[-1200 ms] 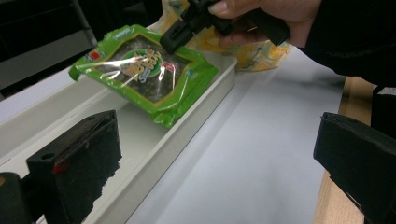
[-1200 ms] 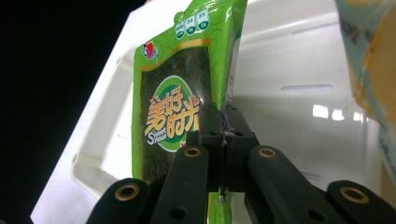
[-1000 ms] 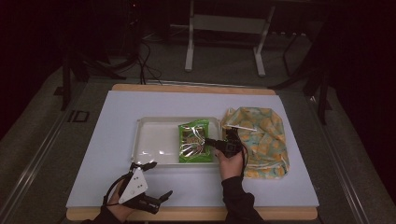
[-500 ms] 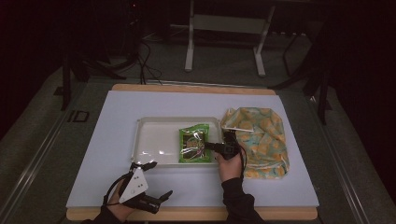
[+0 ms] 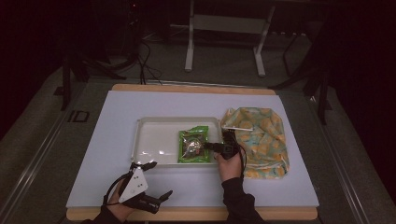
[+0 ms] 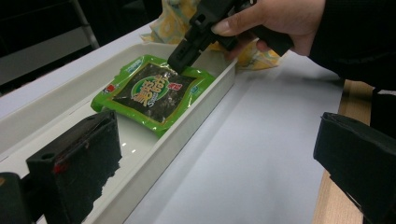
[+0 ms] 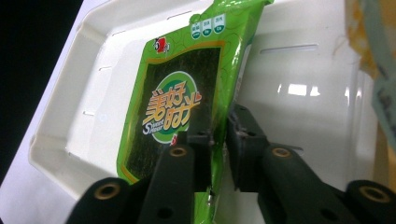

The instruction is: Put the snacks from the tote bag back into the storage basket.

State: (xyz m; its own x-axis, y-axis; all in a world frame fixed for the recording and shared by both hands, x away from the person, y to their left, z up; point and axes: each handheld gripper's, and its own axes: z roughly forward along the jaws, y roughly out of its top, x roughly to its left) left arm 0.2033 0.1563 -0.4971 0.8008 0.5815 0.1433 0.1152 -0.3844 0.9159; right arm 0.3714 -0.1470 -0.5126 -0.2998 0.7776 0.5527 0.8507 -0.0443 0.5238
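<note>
A green seaweed snack packet lies in the right part of a white tray. My right gripper reaches in from the tray's right side. In the right gripper view the packet's edge stands between the jaws. They have just been opening, and a small gap shows beside the foil. The left gripper view shows that gripper tip-down on the packet's far corner. My left gripper rests open near the table's front edge, its jaws wide apart with nothing between them.
A yellow patterned cloth bag lies right of the tray, close behind my right hand. A pale mat covers the wooden table. The tray's near wall stands just ahead of my left gripper. Dark floor and metal stands lie beyond.
The green packet has come down and lies flatter in the tray than a second ago. Both hands have kept their places.
</note>
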